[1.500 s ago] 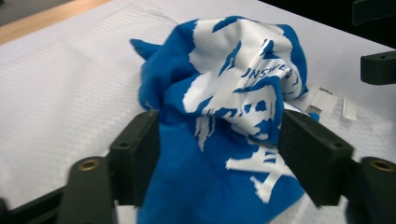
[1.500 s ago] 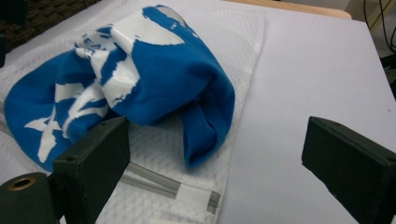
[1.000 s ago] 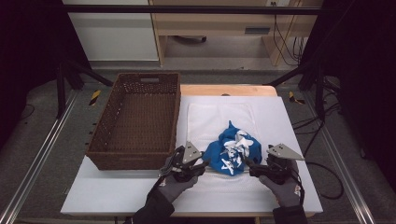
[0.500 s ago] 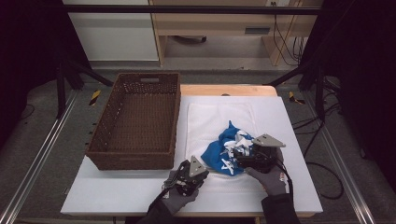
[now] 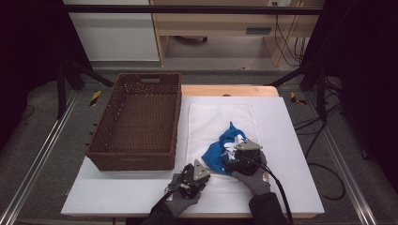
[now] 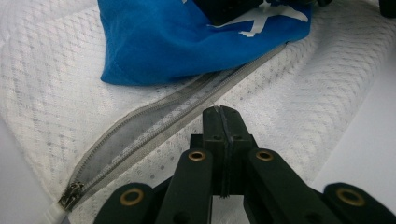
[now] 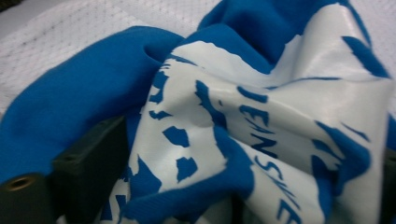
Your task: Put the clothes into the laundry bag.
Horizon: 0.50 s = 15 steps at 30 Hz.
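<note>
A blue garment [image 5: 220, 150] with a white print lies crumpled on a white mesh bag [image 5: 220, 115] on the table. My right gripper [image 5: 238, 160] is shut on the garment's near right side. In the right gripper view the printed cloth [image 7: 261, 121] bunches between the jaws, and one finger [image 7: 88, 158] shows at the left. My left gripper [image 5: 193, 177] sits at the bag's front edge. Its jaws [image 6: 222, 114] are pressed together with their tip on the grey zipper strip [image 6: 154, 126], pinching the bag's edge there. The garment [image 6: 177, 42] lies just beyond.
A brown wicker basket [image 5: 101, 140] stands on the left of the white table top [image 5: 291, 154], close to the bag. The zipper pull [image 6: 70, 196] lies at the strip's near end. Metal frame rails run along both sides.
The left gripper has drawn back from the garment to the bag's front edge. The right gripper has moved left into the garment and bunched it up.
</note>
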### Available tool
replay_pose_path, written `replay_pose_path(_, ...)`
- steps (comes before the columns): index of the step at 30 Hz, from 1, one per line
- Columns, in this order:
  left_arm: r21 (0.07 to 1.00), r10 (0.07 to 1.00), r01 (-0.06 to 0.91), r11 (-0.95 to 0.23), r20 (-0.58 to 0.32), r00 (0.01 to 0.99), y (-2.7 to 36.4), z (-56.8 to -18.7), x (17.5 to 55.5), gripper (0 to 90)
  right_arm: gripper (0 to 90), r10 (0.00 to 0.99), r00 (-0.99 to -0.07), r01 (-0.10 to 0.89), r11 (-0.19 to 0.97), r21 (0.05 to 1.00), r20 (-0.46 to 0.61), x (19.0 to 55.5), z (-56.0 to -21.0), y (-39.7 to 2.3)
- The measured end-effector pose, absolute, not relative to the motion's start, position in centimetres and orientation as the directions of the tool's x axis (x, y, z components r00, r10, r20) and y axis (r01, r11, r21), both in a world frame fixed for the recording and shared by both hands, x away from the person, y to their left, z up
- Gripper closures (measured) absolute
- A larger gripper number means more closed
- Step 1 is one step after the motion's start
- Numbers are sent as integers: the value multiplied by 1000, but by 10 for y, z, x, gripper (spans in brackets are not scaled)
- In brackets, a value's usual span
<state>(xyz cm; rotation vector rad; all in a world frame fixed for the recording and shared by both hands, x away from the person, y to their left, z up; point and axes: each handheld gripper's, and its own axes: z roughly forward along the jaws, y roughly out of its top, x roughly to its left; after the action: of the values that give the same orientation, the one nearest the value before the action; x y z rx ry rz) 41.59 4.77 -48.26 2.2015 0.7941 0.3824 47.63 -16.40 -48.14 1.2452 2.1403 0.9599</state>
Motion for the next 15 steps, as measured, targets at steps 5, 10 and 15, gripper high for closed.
replay_pose_path(5,741,650,426,-520,20,760,48,-483,416,896,353,891,-447,547,342,764,-78,476,-484,-164)
replay_pose_path(10,740,648,423,-523,22,762,48,-483,416,896,657,910,-412,556,289,779,-43,475,-480,-172)
replay_pose_path(15,741,647,424,-521,18,762,48,-483,416,896,694,924,-381,549,219,806,8,471,-468,-187)
